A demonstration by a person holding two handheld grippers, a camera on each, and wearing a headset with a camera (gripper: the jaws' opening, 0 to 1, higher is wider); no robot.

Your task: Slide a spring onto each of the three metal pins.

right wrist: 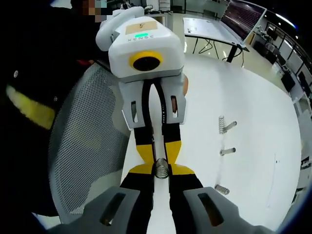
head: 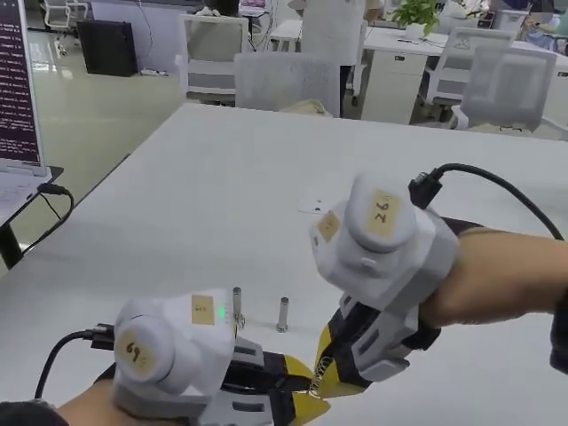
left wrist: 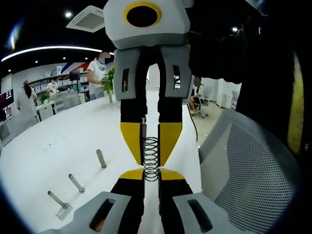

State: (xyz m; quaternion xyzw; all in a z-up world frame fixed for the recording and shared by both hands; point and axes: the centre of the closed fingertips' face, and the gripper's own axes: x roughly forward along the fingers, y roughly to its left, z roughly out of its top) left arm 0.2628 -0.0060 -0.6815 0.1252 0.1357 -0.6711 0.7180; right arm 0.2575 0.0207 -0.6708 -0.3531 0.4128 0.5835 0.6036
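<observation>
We held a spring [left wrist: 151, 155] between both tools on the near side of the bare pin [left wrist: 75, 183], out by the edge of the table [head: 222, 204]. The left gripper [left wrist: 151, 174] had its jaws pinched on one end, and the right gripper [right wrist: 161, 169] had its jaws closed against the coils. To either side of the bare pin, one far pin [left wrist: 101, 158] looked already sleeved, and a near pin [left wrist: 55, 199] had a second spring [left wrist: 64, 211] at its foot. We judged the handover to be the risk: squeezed from two sides, the coil could buckle and shoot free when one grip let go. This close to the edge, it would fall by the mesh chair [left wrist: 243, 170] rather than land on the table. Beyond the bare pin the white top lay open, giving us room to carry the spring inward before releasing.
</observation>
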